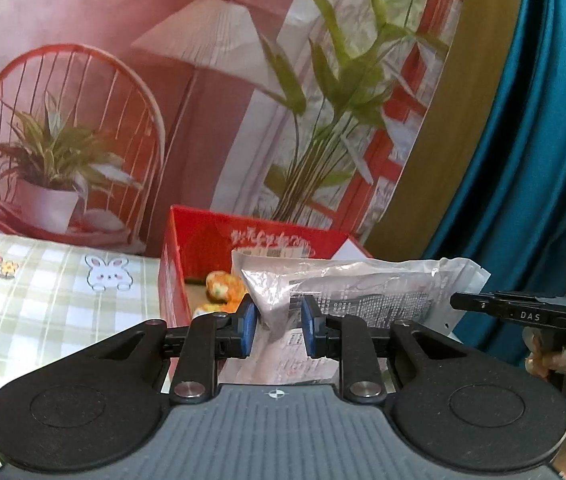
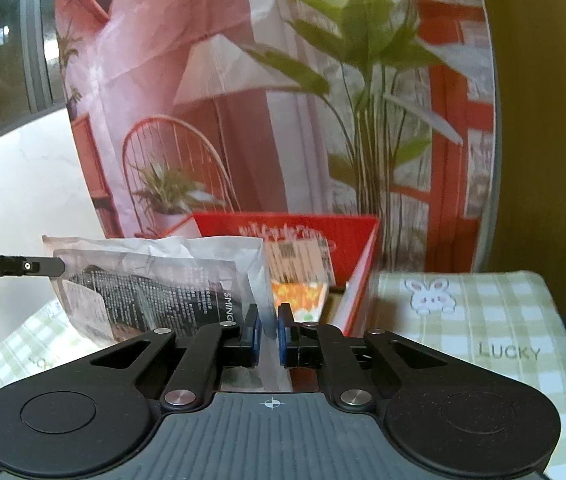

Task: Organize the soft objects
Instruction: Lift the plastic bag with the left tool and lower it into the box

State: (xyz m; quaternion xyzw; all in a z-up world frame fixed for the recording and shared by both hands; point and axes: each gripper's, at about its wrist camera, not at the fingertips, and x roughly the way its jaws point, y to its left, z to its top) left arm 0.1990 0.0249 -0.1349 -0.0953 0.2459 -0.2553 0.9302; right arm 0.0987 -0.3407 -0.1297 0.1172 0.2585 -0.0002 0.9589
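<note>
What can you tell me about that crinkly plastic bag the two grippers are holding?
The plastic bag is clear, crinkly film with dark printed text and something grey inside. It hangs in the air in front of the red box. The left gripper has one end between its blue pads; the right gripper pinches the other edge.

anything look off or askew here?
Nothing damaged or spilled. The clear plastic packet is crumpled and hangs tilted in the air in front of the red box, pinched at opposite ends by the left gripper and right gripper, not yet inside.
</note>
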